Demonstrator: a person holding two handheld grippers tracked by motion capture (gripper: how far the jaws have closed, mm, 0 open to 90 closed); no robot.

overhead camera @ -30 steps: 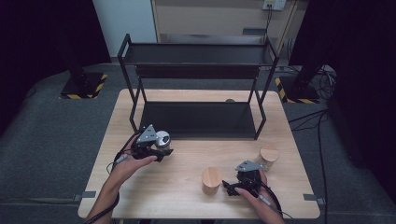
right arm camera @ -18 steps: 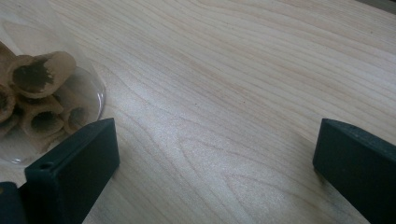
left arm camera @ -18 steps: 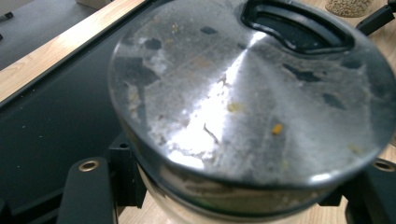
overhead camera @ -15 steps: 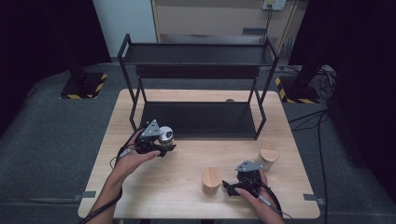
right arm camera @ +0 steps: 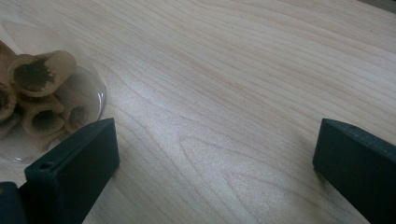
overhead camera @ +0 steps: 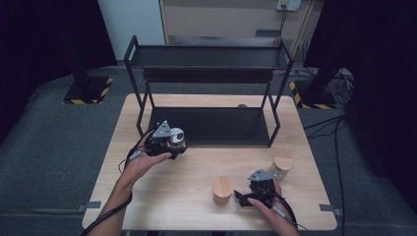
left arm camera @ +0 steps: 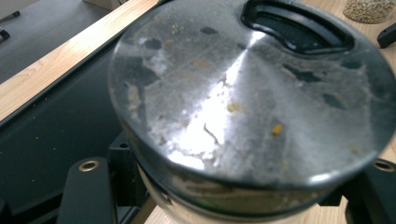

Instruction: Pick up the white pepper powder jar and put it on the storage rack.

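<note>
Wooden tabletop [overhead camera: 187, 177] with black rack [overhead camera: 209, 73] | left gripper [overhead camera: 164, 140] jaws clamped on steel-lidded jar [overhead camera: 176, 137] at rack's lower shelf | right gripper [overhead camera: 246, 196] jaws apart beside wood-lidded jar [overhead camera: 222, 189]

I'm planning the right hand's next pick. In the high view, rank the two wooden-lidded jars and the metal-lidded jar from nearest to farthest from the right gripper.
1-2. Too close to call: right wooden-lidded jar, up-right of the right gripper; left wooden-lidded jar, at its left.
3. Metal-lidded jar, held in the left gripper by the rack.
</note>
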